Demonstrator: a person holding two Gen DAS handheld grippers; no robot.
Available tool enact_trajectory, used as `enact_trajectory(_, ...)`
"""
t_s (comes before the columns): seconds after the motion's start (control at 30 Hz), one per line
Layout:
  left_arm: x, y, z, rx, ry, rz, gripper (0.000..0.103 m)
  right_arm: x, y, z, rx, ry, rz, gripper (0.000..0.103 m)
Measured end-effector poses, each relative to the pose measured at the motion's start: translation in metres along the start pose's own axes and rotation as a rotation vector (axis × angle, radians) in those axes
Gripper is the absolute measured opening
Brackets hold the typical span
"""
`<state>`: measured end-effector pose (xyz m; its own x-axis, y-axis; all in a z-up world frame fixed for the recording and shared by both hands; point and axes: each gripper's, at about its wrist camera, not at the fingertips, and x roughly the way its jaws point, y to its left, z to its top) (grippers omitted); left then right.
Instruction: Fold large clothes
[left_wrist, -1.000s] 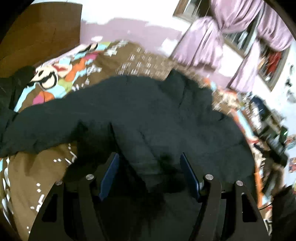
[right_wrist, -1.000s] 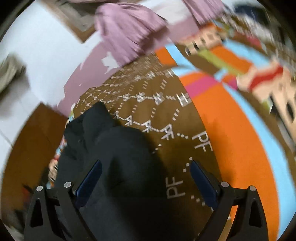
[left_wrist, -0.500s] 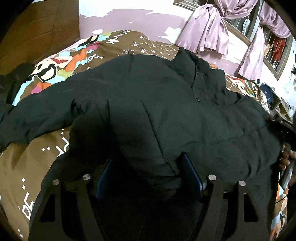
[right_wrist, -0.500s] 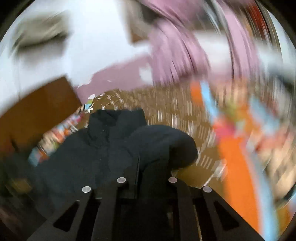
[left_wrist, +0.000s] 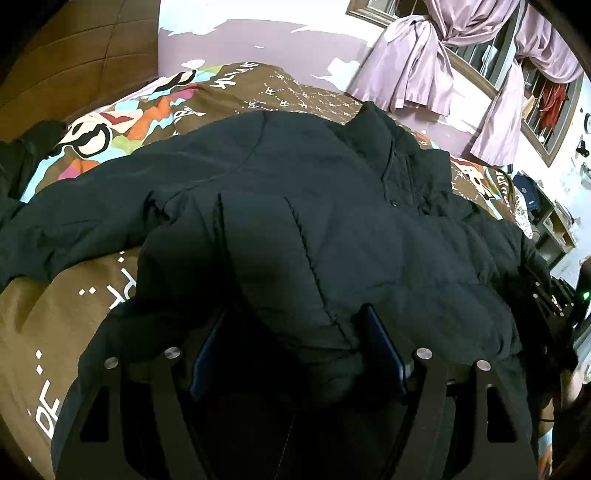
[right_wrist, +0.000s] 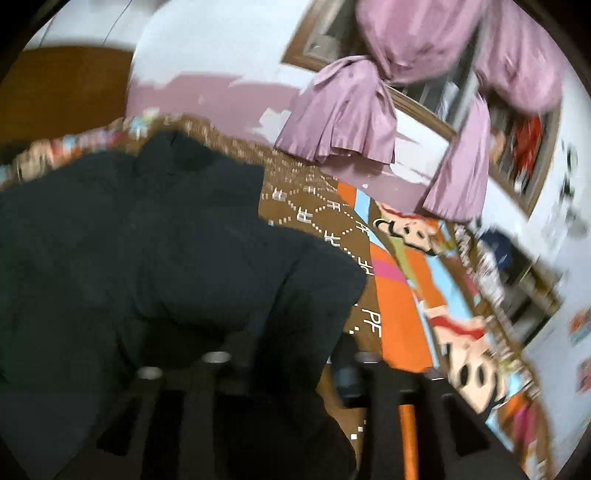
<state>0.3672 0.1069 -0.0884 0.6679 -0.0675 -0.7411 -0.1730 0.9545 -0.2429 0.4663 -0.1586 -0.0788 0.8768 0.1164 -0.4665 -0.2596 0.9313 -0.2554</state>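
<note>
Since a second ago, lying flatter on bedspread (left_wrist: 74, 306): black puffer jacket (left_wrist: 314, 221), collar pointing toward curtained window (left_wrist: 461, 74), long axis hem-to-collar. Left gripper (left_wrist: 295, 350) clamping hem bulge. Right gripper (right_wrist: 291, 362) just reopening, sleeve between jaws; grasp undeterminable.

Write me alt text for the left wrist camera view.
A black puffer jacket lies spread across a bed with a brown, cartoon-patterned bedspread. A bunched fold of it sits between the blue pads of the left gripper at the bottom. Behind are purple curtains tied back at a window.
</note>
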Motion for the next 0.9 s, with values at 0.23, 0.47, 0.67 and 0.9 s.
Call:
enact_trajectory(0.23,0.001,0.0,-0.001,0.003,-0.008,-0.001,0.068,-0.038,-0.051,0.018,0.349,-0.079,0.135,0.093)
enact_trajectory(0.47,0.002,-0.001,-0.001,0.007,-0.012,0.001,0.068,-0.02,0.001,0.04,0.122,-0.015,0.142,0.093)
enact_trajectory(0.67,0.003,-0.001,-0.002,0.008,-0.017,-0.004,0.07,0.054,0.024,-0.002,-0.026,0.225,0.046,0.103)
enact_trajectory(0.9,0.005,-0.002,-0.003,0.019,-0.025,-0.007,0.073,0.057,0.003,-0.009,0.082,0.24,0.144,0.103)
